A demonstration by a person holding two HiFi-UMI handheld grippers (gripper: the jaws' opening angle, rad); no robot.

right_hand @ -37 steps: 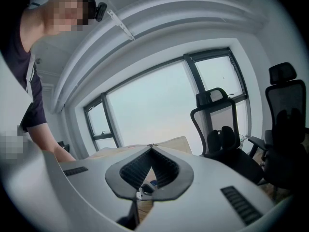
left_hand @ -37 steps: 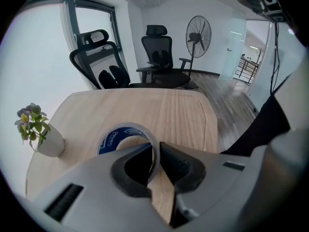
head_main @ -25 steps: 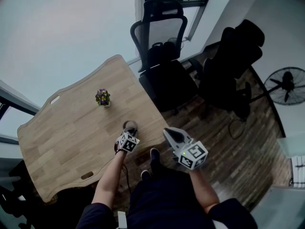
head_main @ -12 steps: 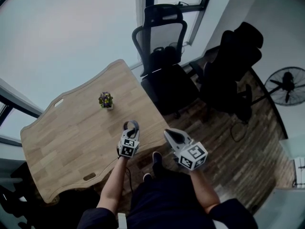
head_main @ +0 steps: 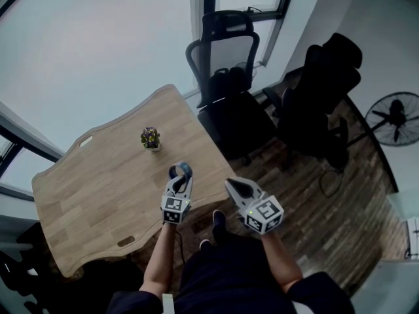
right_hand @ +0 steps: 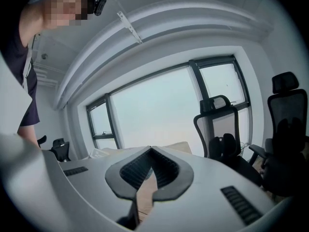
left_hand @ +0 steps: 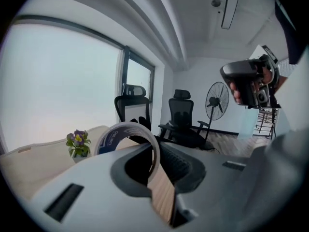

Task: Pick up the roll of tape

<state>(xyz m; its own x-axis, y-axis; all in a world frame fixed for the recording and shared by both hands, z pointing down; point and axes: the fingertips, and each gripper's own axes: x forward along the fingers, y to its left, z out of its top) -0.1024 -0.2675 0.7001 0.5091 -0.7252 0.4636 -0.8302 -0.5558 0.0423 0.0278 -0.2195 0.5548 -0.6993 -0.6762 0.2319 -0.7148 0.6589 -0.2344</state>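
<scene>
Sleeves (head_main: 317, 292) and trousers (head_main: 222, 270) are dark — grey left gripper (head_main: 180, 175) and right gripper (head_main: 230, 184) each carry a black-and-white marker cube (head_main: 265, 214).

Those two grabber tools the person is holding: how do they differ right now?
The left gripper is clamped on the tape; the right gripper is shut on nothing. The left gripper is over the table; the right gripper is beside its edge. Both are grey and carry a marker cube.
</scene>
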